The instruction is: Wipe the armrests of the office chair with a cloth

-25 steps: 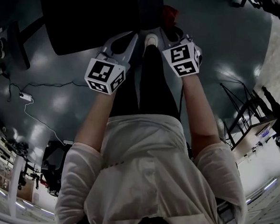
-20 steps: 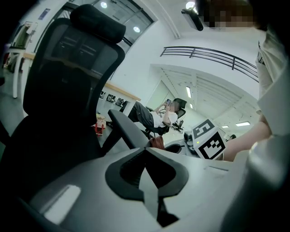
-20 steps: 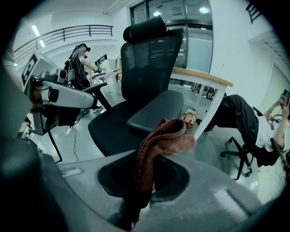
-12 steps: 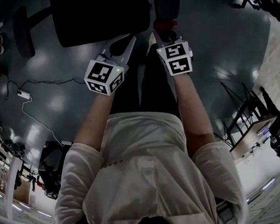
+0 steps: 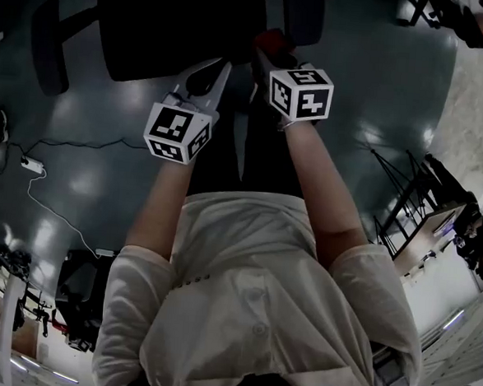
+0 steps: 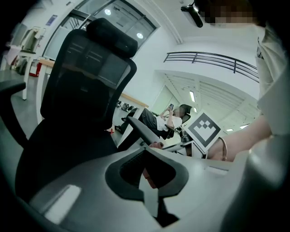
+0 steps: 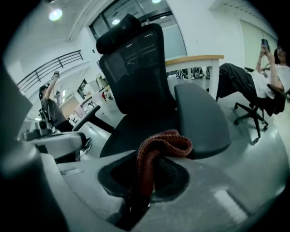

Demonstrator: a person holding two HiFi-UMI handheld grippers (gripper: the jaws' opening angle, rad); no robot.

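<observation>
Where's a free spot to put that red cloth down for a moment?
The office chair's seat, between its armrests, is bare. The grey floor right of the chair is open too. The floor to the left is more crowded: a cable and power strip lie there.

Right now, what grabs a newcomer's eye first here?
The red cloth pinched in the right gripper, close in front of the near armrest of the black office chair. In the head view, the marker cubes stand out bright against the dark floor; the left gripper is shut and empty.
</observation>
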